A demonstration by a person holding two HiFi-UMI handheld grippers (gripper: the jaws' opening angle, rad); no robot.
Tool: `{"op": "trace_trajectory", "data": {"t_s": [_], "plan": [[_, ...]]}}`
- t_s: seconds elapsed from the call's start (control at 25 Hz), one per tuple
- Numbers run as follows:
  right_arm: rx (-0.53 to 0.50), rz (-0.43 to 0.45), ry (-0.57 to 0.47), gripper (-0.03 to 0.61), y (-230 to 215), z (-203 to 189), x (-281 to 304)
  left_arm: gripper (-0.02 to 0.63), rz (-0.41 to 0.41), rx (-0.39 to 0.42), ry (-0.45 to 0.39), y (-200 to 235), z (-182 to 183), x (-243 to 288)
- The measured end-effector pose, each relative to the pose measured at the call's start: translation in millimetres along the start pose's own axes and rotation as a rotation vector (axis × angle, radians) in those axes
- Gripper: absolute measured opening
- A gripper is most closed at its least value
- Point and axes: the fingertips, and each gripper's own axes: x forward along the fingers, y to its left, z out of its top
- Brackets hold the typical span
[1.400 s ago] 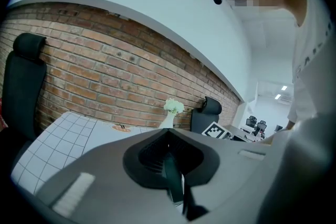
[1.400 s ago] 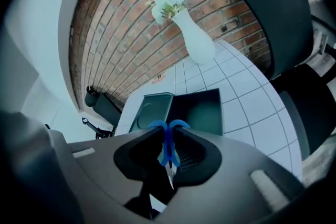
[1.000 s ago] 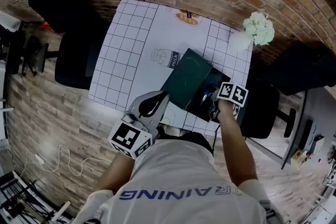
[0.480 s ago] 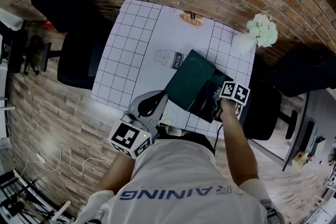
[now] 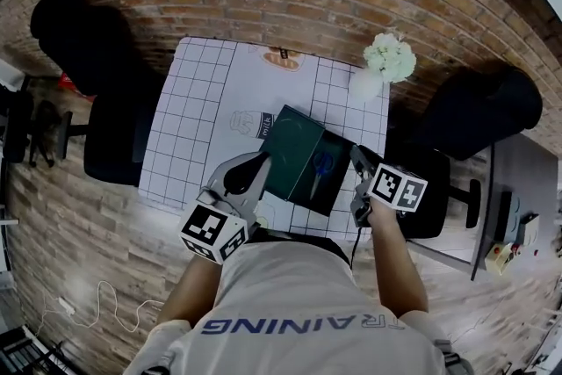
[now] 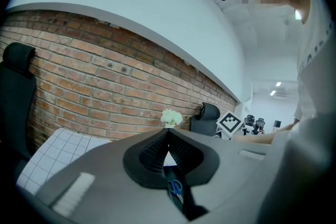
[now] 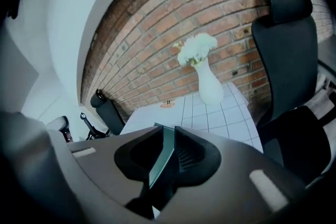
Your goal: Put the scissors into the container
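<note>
Lettering is scarce here. On the white gridded desk (image 5: pixel 189 114), a drawn carton (image 5: pixel 256 124) near the middle carries the word "milk". Below the near edge, my shirt (image 5: pixel 299 325) shows "RAINING" across it. The pastry drawing (image 5: pixel 283 58) at the far edge has no print I can read.

My left claw (image 5: pixel 261 159) hangs over the near edge, left of the container (image 5: pixel 338 198). In the left gripper view the claw (image 6: pixel 168 134) has its tips pressed together and holds nothing. Only a small window stays open under the tips.

The container sits by the near edge, toward the near right corner, turned askew to the grid. Its dark green lid (image 5: pixel 291 149) is thrown open on the left side, and the black inside lies to the right.

The scissors (image 5: pixel 320 166) lie flat in that black inside, free of both claws. Their long axis runs roughly from the near edge toward the far edge, leaning a little right. The blue handles seem to be at the far end. Those blue loops (image 6: pixel 175 188) also show through my left claw's window.

My right claw (image 5: pixel 357 157) is just beside the container's right edge. In the right gripper view the claw (image 7: pixel 165 131) has its jaws a narrow slit apart. A green panel (image 7: pixel 160 157) of the container shows in the slit, and I cannot tell whether they touch it.

A white vase (image 5: pixel 364 83) of pale flowers stands at the far right corner.
</note>
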Motion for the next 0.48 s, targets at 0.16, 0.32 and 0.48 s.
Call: {"op": "trace_trajectory", "data": {"t_s": [0.16, 0.32, 0.48], "plan": [[-0.149, 0.002, -0.149, 0.014, 21, 40, -47, -0.002, -0.037, 0.033, -0.026, -16, 18, 16], [-0.232, 0.050, -0.289, 0.014, 41, 68, -89, -0.002, -0.069, 0.076, -0.063, -35, 37, 27], [-0.310, 0.063, -0.425, 0.014, 51, 89, -126, -0.002, -0.095, 0.124, -0.101, -53, 53, 35]]}}
